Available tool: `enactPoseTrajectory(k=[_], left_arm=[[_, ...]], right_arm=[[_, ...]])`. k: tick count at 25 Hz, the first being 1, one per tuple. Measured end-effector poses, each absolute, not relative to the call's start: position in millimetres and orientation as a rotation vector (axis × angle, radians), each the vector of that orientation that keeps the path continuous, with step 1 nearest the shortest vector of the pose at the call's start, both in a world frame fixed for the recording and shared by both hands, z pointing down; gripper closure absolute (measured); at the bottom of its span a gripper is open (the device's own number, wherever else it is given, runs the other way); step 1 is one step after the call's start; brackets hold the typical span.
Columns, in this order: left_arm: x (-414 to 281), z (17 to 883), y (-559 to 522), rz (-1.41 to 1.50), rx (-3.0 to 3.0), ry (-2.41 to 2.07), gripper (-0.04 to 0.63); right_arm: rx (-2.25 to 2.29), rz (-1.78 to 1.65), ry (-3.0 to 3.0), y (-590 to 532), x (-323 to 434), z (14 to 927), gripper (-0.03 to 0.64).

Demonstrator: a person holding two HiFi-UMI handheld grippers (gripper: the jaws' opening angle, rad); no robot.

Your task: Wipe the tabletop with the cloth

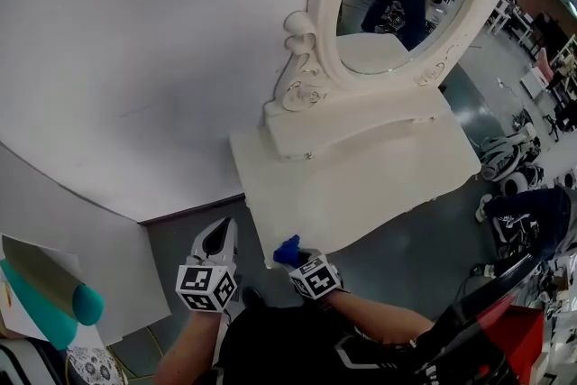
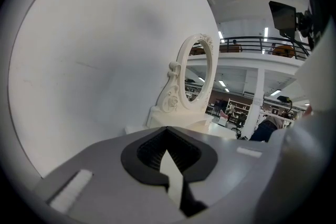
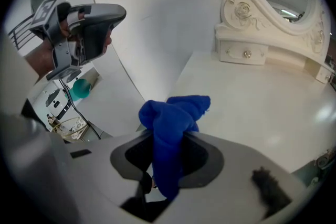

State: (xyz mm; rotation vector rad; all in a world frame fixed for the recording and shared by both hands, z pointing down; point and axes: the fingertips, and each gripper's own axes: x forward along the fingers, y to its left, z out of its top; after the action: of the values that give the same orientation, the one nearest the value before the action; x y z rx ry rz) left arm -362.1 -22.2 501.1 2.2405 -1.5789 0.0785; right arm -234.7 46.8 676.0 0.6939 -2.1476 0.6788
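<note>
Drawer [image 3: 244, 53] in the base of the oval mirror [image 1: 397, 4]: shut, two small knobs showing, contents not visible. It is the only container noted on the white surface [image 1: 361, 185].

Right tongs [image 3: 170, 155]: clamped on the blue cloth [image 3: 176, 118]. The cloth is bunched into a narrow wad. Its long axis runs along the tongs, from the throat out past the tips. The loose, thicker end points away from the person, toward the mirror base. In the head view the cloth sits at the near left corner of the surface, just at the near edge. Whether it touches the top cannot be told.

Left tongs [image 2: 169, 157]: together, nothing between them. They are held off the surface, beyond its left edge and over the grey floor [image 1: 180, 230], with tips pointing toward the white curved wall [image 1: 135, 59].

Surroundings: the mirror and its carved base stand along the far edge of the surface, with the wall close behind and to the left. The top between cloth and mirror base is bare. A teal roll [image 1: 87, 302] lies on a separate white panel [image 1: 54, 221] well to the left, apart from the surface. A person's reflection shows in the mirror glass.
</note>
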Motion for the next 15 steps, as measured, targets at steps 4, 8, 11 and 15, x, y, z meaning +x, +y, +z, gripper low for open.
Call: enactPoseTrajectory(k=[4, 8, 11, 15], left_arm=[[-357.5, 499.8, -21.7, 0.07, 2.238, -1.585, 0.586], [-361.1, 496.6, -21.3, 0.069, 2.226, -1.611, 0.587], [-366.2, 492.8, -19.9, 0.059, 2.213, -1.633, 0.588], [-372.4, 490.1, -13.3, 0.062, 2.204, -1.65, 0.586]], right_arm=[[0.649, 0.694, -2.138, 57.1, -229.6, 676.0, 0.491], [0.599, 0.671, -2.14, 52.2, -231.5, 672.0, 0.489], [0.677, 0.634, -2.196, 4.5, -238.1, 661.2, 0.489], [0.808, 0.597, -2.238, -86.1, -251.9, 648.9, 0.488]])
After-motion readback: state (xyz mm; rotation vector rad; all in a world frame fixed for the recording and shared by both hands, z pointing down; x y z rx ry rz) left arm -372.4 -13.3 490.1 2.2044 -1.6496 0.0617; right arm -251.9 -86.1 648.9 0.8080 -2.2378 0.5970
